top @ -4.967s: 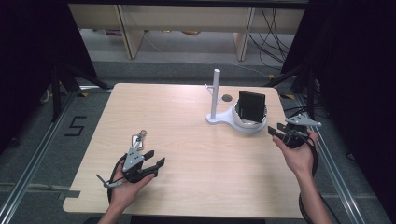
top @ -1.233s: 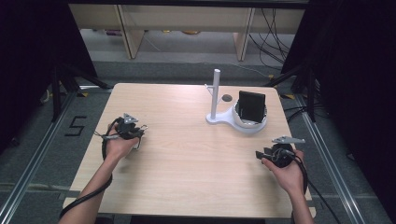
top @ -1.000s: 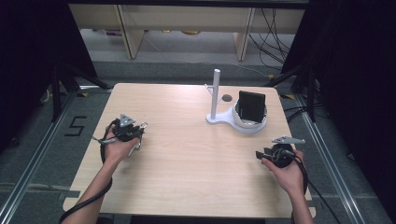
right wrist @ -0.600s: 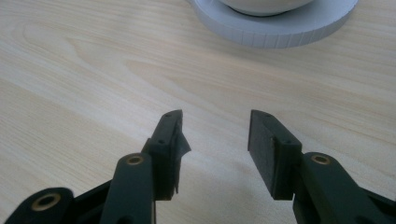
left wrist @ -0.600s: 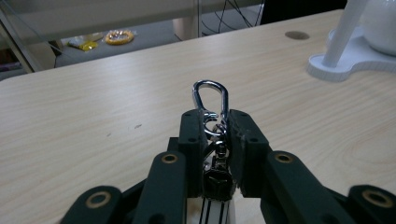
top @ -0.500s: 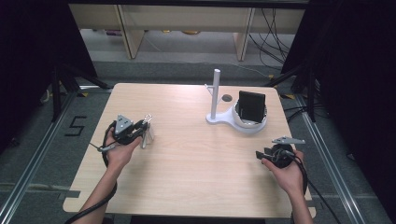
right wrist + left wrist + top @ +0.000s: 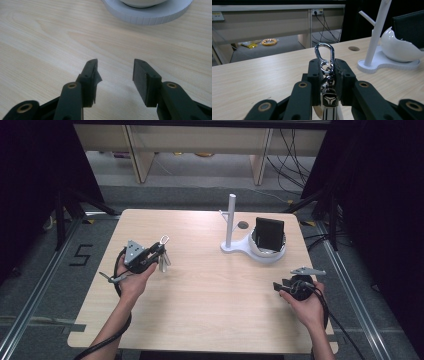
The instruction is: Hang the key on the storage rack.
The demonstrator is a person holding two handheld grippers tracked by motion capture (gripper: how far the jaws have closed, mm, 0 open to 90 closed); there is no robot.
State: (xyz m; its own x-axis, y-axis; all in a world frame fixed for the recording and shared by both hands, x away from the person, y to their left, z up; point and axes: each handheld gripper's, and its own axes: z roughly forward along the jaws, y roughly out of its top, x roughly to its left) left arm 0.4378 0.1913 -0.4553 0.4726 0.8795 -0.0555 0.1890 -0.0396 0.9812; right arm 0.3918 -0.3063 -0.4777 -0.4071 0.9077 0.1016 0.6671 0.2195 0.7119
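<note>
Left tongs [image 7: 325, 80] pinch a shiny metal carabiner keychain [image 7: 325, 58]; right tongs [image 7: 115, 75] gape above pale woodgrain table [image 7: 50, 37].

Pale wood, black matt plastic, bright metal.

Table [image 7: 200, 300] of light wood with fine grain, smooth and slightly satin. Left gripper [image 7: 325, 72] with matt black plastic-looking jaws and brass-coloured rivets, closed on a polished, mirror-like metal carabiner [image 7: 324, 53]; under it a glossy black tag [image 7: 329, 100] with a silver emblem. Right gripper [image 7: 115, 72] of the same matt black material, jaws apart, pads dull and flat. White stand [image 7: 235, 237] smooth, plastic-looking; its bowl [image 7: 399, 47] glossy white. Dark box [image 7: 269, 234] in the bowl matt black.
</note>
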